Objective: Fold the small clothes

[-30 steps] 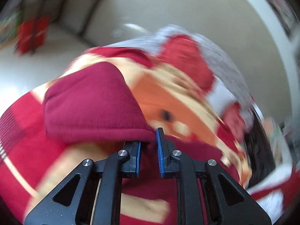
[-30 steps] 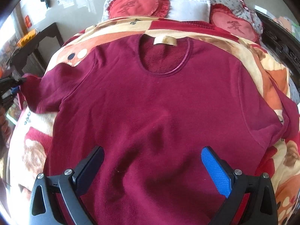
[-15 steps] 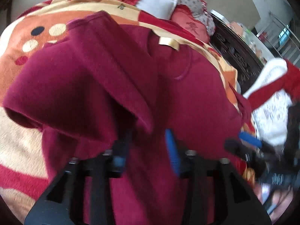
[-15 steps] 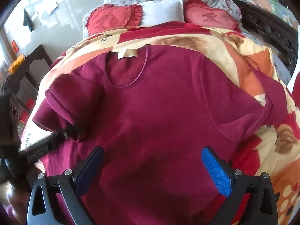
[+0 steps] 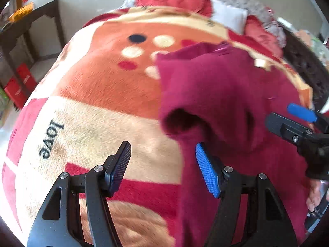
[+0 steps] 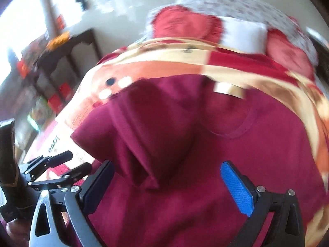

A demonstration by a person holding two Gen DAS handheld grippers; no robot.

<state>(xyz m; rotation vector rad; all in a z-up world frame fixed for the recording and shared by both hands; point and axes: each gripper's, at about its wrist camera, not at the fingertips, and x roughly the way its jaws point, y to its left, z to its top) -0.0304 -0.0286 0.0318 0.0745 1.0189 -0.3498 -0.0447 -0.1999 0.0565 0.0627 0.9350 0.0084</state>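
Soft, limp maroon sweatshirt on the bed blanket; sleeve folded in. Left gripper fingers opening, empty; right gripper fingers wide. Best grabbed by hem.

Bare blanket lies open at nine o'clock; the folded sleeve humps at twelve, pillows beyond

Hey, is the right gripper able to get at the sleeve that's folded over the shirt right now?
Probably yes. The right gripper is open, and the folded sleeve lies on top of the maroon shirt just ahead of it with nothing covering it. The left gripper, jaws opening and empty, sits off to the side.
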